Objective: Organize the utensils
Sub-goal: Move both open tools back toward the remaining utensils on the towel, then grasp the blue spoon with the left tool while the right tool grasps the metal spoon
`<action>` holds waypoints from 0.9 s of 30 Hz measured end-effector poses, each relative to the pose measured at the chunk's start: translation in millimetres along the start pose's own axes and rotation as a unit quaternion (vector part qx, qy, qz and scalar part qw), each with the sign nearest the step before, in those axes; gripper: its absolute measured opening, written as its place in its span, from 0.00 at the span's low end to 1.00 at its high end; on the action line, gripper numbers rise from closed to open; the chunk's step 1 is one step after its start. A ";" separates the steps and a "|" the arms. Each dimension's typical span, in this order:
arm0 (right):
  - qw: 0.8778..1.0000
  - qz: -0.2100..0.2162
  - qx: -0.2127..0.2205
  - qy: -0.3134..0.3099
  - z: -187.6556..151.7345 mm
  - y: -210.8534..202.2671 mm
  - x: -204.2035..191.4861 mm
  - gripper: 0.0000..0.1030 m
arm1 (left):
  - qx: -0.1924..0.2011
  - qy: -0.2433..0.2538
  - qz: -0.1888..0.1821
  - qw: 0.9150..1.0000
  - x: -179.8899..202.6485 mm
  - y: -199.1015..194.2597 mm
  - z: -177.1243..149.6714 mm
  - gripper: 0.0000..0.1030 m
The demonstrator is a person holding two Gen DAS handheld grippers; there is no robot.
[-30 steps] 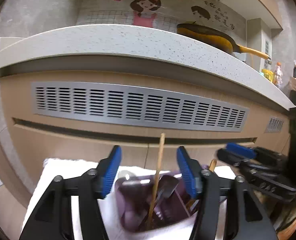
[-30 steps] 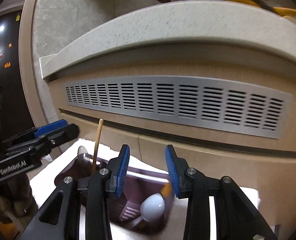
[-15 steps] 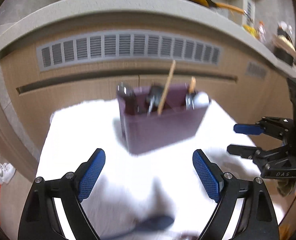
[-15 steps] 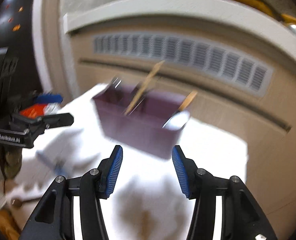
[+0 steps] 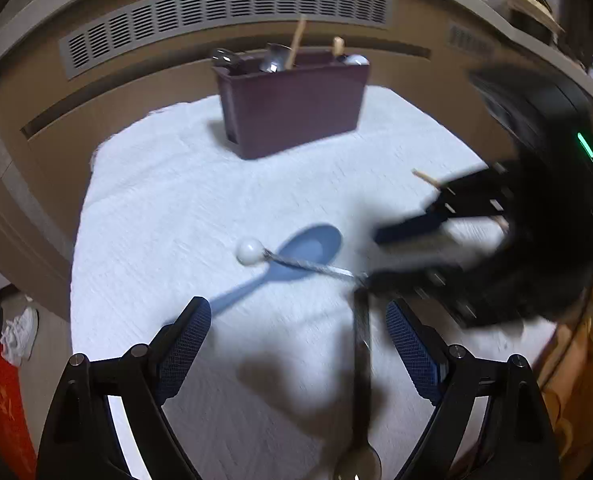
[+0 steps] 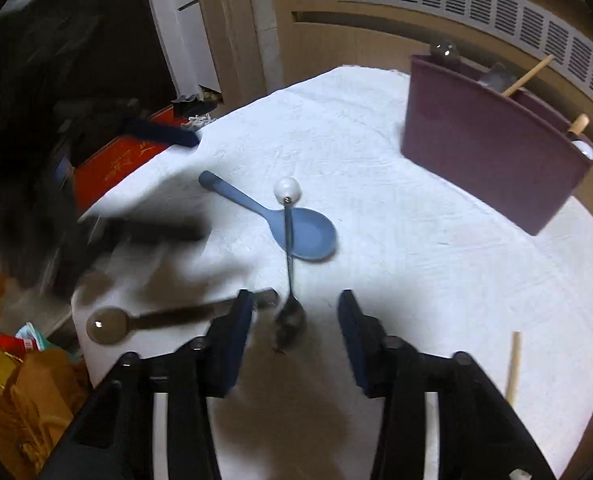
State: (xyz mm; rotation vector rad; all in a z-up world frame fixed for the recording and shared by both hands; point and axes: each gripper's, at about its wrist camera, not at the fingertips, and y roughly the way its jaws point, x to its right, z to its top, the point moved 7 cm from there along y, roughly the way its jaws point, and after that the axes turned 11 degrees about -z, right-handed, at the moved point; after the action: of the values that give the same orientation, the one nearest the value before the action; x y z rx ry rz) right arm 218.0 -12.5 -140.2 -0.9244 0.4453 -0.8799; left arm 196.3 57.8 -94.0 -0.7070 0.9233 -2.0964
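Observation:
A maroon utensil caddy (image 5: 296, 108) (image 6: 488, 160) stands at the far side of the white cloth with several utensils upright in it. A blue spoon (image 5: 308, 248) (image 6: 296, 232) lies mid-cloth. A thin metal spoon with a white ball end (image 5: 250, 252) (image 6: 286, 189) lies across it. A dark-handled spoon (image 5: 362, 360) (image 6: 144, 318) lies nearer. My left gripper (image 5: 298, 344) hangs open and wide above the cloth, with the dark handle just inside its right finger. My right gripper (image 6: 296, 320) is closing, and the metal spoon's bowl (image 6: 290, 322) sits between its pads, untouched.
A wooden chopstick (image 5: 424, 178) (image 6: 514, 364) lies near the right gripper. The cloth-covered table (image 5: 156, 200) stands against a cabinet with a vent grille (image 5: 224, 8). A red box (image 6: 112, 164) and shoes (image 5: 18, 336) are on the floor, and an orange bag (image 6: 24, 392) lies at the table edge.
Both grippers have drawn back from the caddy and tipped down toward the cloth. The left jaws spread wider. The loose spoons came into view.

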 end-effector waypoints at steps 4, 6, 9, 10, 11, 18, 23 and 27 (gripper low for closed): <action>0.997 0.017 -0.019 0.075 13.0 21.2 18.0 0.36 | -0.008 0.004 -0.013 1.000 11.3 3.5 -12.8 0.87; 0.994 0.030 -0.028 0.105 14.5 29.0 22.1 0.36 | -0.009 -0.002 -0.021 1.000 12.8 7.0 -15.4 0.87; 0.990 0.045 -0.045 0.124 14.7 39.6 24.9 0.11 | -0.012 -0.005 -0.024 1.000 13.5 11.7 -16.6 0.87; 0.990 0.046 -0.047 0.126 13.7 38.5 25.7 0.10 | -0.015 -0.006 -0.027 0.999 14.4 13.0 -17.2 0.86; 0.989 0.050 -0.047 0.128 13.0 36.0 27.3 0.08 | -0.016 -0.006 -0.030 0.999 15.1 13.1 -17.4 0.85; 0.991 -0.008 -0.021 0.130 8.0 -2.2 78.4 0.05 | -0.010 -0.015 -0.037 0.999 14.4 17.0 -7.0 0.85; 0.985 -0.064 -0.024 0.160 -20.8 -23.4 133.2 0.05 | 0.000 0.004 -0.036 0.999 19.2 23.3 8.7 0.82; 0.983 -0.073 -0.032 0.164 -43.5 -32.2 143.3 0.05 | -0.020 0.117 -0.030 0.993 34.9 34.5 30.3 0.79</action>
State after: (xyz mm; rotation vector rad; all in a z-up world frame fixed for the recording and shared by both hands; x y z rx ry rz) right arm 257.6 -160.3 -133.3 -0.8811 0.6995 -1.1648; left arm 211.1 2.2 -96.5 -0.5224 1.0846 -2.2543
